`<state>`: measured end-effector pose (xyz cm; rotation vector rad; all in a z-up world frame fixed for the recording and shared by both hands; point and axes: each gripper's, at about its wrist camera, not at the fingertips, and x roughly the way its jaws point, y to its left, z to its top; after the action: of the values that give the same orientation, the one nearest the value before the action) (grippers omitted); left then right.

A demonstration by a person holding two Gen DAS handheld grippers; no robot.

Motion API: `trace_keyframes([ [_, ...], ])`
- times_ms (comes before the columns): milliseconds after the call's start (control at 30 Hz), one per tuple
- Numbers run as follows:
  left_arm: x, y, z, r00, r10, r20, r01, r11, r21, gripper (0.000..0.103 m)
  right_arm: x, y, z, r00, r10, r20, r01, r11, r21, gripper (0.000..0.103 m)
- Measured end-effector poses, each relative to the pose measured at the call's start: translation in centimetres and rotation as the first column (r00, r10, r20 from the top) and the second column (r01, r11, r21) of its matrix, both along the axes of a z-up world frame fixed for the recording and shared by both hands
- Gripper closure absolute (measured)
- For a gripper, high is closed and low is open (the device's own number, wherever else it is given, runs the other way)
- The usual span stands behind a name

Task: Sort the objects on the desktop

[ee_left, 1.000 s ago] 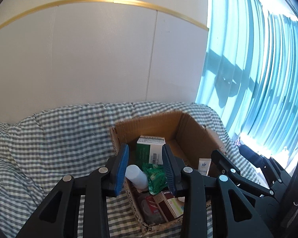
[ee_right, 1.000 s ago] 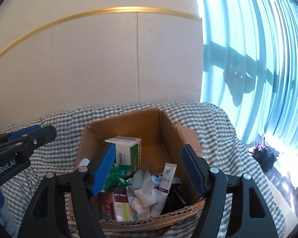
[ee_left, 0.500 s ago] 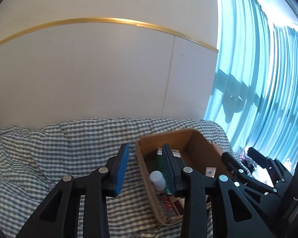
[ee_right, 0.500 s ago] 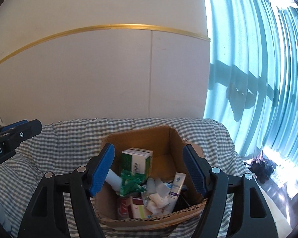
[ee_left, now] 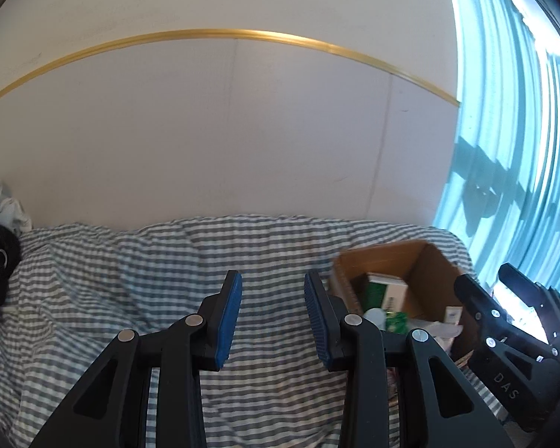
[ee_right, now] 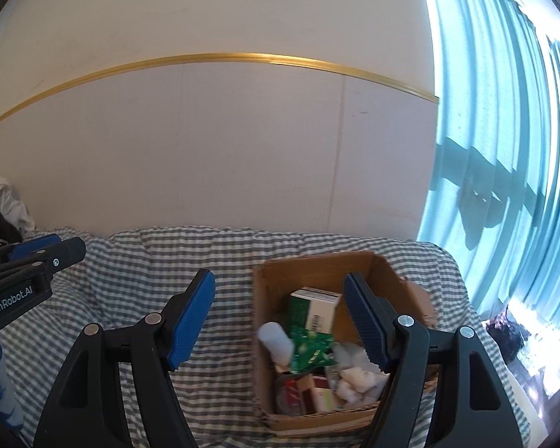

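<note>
Hovering left gripper (ee_left: 272,317), right gripper (ee_right: 280,321), both empty, cardboard box (ee_right: 317,265) filled

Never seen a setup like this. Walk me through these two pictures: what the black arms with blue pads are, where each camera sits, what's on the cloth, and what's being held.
Those are two hand-held tools, each with two fingers; a person carries one in each hand. Each picture comes from a wide-angle camera on one tool, looking along its fingers. The left tool and the right tool are both open and hold nothing. On the checked cloth stands an open cardboard box holding a green and white carton, a white bottle, a green packet and other small items.
</note>
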<state>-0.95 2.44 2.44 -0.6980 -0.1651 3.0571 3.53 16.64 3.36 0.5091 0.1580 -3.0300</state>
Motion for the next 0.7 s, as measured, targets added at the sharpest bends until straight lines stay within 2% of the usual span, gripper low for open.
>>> trace_keyframes([
  [100, -0.1, -1.2, -0.9, 1.000, -0.008, 0.021, 0.007, 0.999, 0.033, 0.066, -0.2, -1.4, -0.6, 1.000, 0.017, 0.009, -0.017, 1.000, 0.017, 0.032],
  [167, -0.2, -1.6, -1.6, 1.000, 0.006, 0.030, -0.006, 1.000, 0.019, 0.066, -0.5, -2.1, -1.1, 1.000, 0.021, 0.015, -0.021, 0.999, 0.025, 0.032],
  [533, -2.6, -3.0, -5.7, 0.994, 0.019, 0.112, -0.024, 0.999, 0.043, 0.063, -3.2, -3.6, -5.8, 0.992, 0.060, 0.110, -0.065, 0.997, 0.045, 0.032],
  [700, -3.5, -2.8, -7.0, 0.991, 0.011, 0.134, -0.017, 0.999, 0.046, 0.056, -4.0, -3.4, -6.8, 0.989, 0.057, 0.135, -0.064, 0.997, 0.043, 0.032],
])
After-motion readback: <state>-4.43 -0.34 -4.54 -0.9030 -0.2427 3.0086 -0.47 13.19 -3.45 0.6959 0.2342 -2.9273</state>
